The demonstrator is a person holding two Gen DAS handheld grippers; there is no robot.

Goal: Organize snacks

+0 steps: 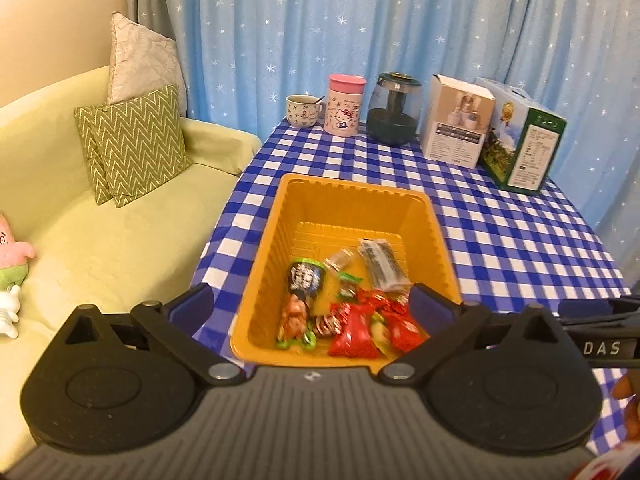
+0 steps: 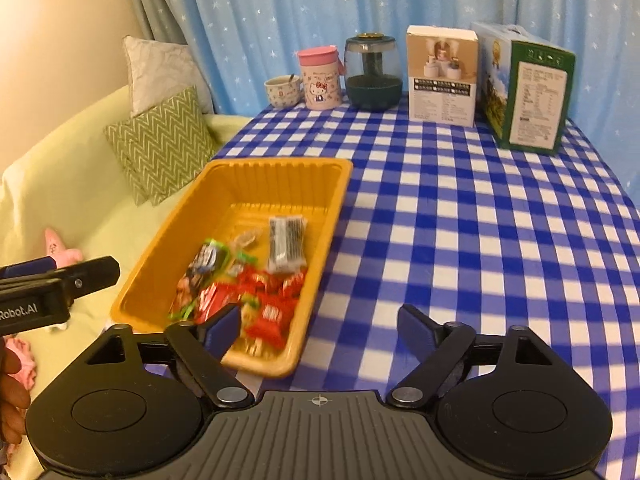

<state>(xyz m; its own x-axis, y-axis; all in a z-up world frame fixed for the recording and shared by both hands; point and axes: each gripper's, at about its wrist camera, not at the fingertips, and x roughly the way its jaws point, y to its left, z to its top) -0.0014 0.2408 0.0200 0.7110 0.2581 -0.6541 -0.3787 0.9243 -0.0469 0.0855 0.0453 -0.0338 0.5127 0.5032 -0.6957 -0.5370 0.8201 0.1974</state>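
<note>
An orange plastic basket [image 1: 348, 188] [image 2: 276, 164] stands near the left edge of the blue-checked table [image 2: 460, 220]. Inside it lie several snacks: red packets [image 1: 356, 332] [image 2: 272, 312], a black-and-white wrapped bar [image 1: 380, 266] [image 2: 286, 242], a dark packet with a green edge [image 1: 306, 276] [image 2: 208, 258] and a small clear candy [image 1: 340, 258]. My left gripper [image 1: 312, 304] hangs open over the basket's near end, nothing between its fingers. My right gripper [image 2: 320, 328] is open too, above the basket's near right corner and the cloth, holding nothing.
Along the table's far edge stand a mug [image 2: 282, 88], a pink-lidded cartoon cup [image 2: 320, 80], a dark glass jar [image 2: 374, 76], a white box [image 2: 442, 76] and a green box [image 2: 528, 92]. A yellow-green sofa with cushions [image 1: 136, 140] and a pink plush toy [image 1: 12, 252] lies left.
</note>
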